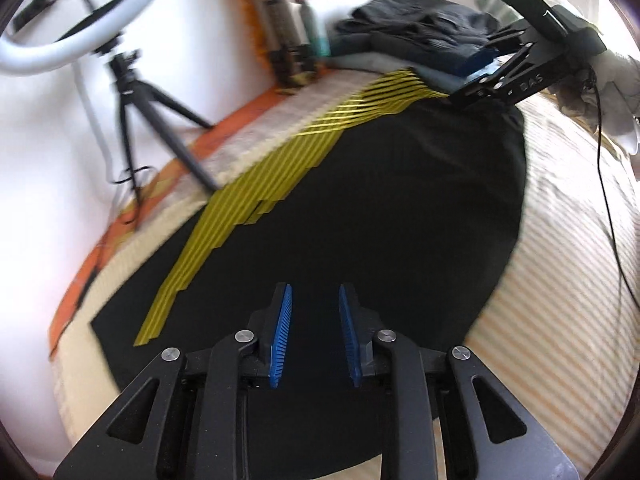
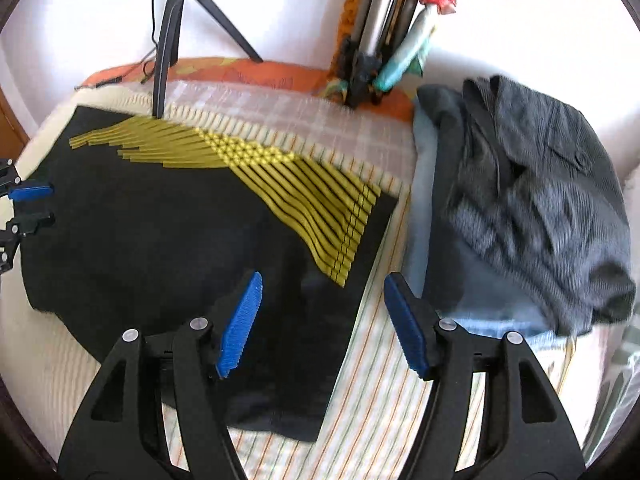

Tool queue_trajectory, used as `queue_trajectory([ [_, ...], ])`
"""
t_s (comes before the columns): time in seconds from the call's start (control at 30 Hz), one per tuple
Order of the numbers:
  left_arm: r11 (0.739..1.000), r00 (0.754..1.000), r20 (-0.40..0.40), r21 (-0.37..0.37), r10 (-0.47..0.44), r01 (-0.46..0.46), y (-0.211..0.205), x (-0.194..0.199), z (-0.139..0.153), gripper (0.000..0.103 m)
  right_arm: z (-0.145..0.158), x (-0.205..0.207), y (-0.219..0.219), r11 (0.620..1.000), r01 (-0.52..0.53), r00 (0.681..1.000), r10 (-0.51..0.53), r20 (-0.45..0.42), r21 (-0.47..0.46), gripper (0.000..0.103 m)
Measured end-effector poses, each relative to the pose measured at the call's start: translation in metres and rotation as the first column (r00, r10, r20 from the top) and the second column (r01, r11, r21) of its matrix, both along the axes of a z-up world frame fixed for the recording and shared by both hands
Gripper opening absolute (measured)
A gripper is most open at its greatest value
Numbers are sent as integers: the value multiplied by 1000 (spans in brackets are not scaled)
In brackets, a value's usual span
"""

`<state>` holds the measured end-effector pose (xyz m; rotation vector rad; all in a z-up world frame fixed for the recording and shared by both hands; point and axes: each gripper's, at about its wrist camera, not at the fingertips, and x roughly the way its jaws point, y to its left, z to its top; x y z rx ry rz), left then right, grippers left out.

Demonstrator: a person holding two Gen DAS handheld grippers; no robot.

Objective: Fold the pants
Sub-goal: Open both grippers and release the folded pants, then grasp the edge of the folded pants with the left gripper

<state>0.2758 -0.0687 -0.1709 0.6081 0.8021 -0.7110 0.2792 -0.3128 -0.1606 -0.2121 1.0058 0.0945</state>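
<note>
Right tool (image 2: 322, 324) gapes over black pants (image 2: 160, 240); long axis left-right.

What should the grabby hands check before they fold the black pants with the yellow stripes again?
1. Left gripper open and holding nothing: ok, its blue pads stand apart over the black pants.
2. Right gripper open and holding nothing: ok, jaws spread wide above the pants' edge.
3. Pants lying flat on the striped bedcover: ok, though blur hides small wrinkles.
4. Pile of grey clothes apart from the pants: ok, it sits beside them, not on them.
5. Tripod leg clear of the fabric: cannot tell, its foot ends right at the far edge.
</note>
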Motion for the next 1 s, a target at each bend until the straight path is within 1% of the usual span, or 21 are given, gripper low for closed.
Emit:
queue_trajectory([
  [0.13,1000,999,-31,8,-23,23,-14,-10,-12,23,-11,-12,0,1000,17,1000,-17,-6,-10,66],
  [0.27,998,999,-39,51,-19,21,-24,-12,-25,23,-18,-17,-5,999,43,999,-42,-11,19,66],
  [0.33,999,999,-38,49,-6,8,-24,-11,-24,26,-21,-17,-8,998,48,999,-48,-13,32,66],
  [0.4,999,999,-37,46,17,-15,-24,-10,-20,27,-24,-17,-9,998,52,999,-51,-15,46,66],
  [0.5,999,998,-48,-2,37,-37,-27,-15,-4,27,-15,-26,-15,993,61,998,-62,9,105,66],
  [0.53,999,999,-37,-14,30,-30,-31,-18,2,28,-9,-31,-20,989,65,997,-68,20,129,66],
  [0.6,999,1000,-17,-36,12,-13,-42,-26,12,34,2,-40,-31,984,81,995,-88,40,160,66],
  [0.63,999,1000,-15,-52,0,-1,-48,-31,17,38,6,-45,-37,980,92,994,-102,49,176,68],
  [0.67,998,1000,-16,-65,-15,14,-57,-34,20,40,11,-51,-45,974,111,990,-125,60,198,75],
  [0.73,996,998,-17,-78,-52,51,-76,-43,23,41,18,-63,-64,954,152,982,-176,72,257,81],
  [0.77,995,997,-13,-74,-71,70,-84,-49,23,41,21,-69,-75,941,168,978,-196,70,293,81],
  [0.83,992,993,8,-54,-114,114,-107,-58,20,41,24,-78,-90,923,193,971,-230,73,334,81],
  [0.93,985,985,22,-40,-169,170,-138,-69,17,41,25,-86,-110,903,225,962,-266,67,366,81],
  [1.0,981,981,26,-36,-190,191,-154,-72,15,41,24,-88,-120,889,238,958,-282,59,391,81],
])
